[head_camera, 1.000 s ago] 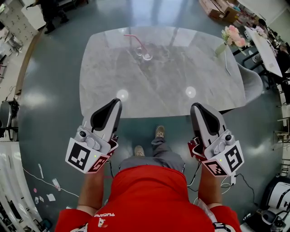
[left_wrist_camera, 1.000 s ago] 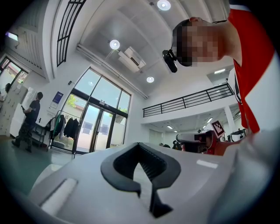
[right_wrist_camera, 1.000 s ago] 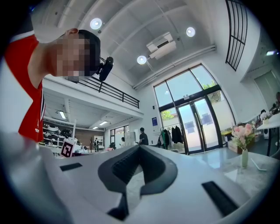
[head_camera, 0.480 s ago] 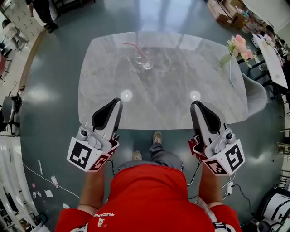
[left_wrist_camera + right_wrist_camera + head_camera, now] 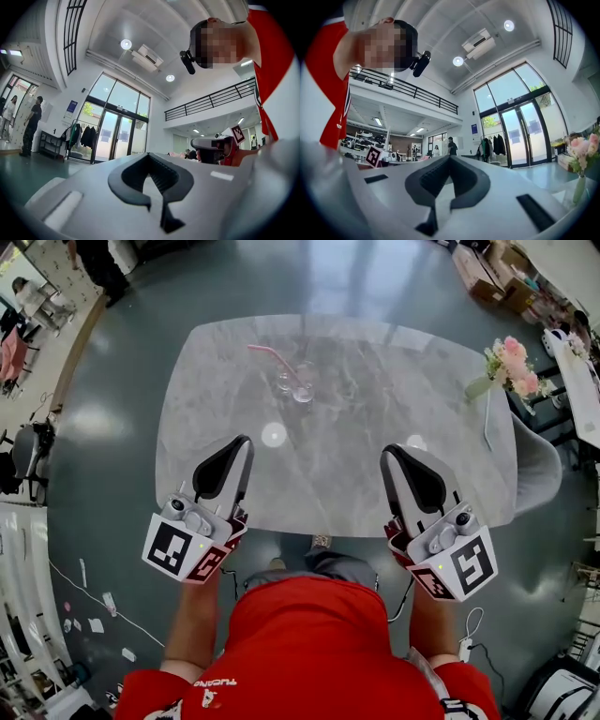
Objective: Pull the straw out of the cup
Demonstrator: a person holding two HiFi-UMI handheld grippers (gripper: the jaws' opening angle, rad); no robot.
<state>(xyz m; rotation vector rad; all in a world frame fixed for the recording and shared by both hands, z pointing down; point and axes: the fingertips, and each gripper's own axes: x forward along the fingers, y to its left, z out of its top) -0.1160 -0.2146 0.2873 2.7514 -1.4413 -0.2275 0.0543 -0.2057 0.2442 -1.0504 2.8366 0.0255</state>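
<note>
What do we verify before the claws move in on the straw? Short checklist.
1. Pink bent straw in the clear glass cup: ok.
2. Cup upright on the grey marble table: ok, as far as the head view shows.
3. Left claw empty: ok, shut on nothing.
4. Right claw empty: ok, shut on nothing.
5. Claws open for a grasp: not ok.
6. Claws at the cup: not ok; both are at the near table edge and the cup is on the far side.
</note>
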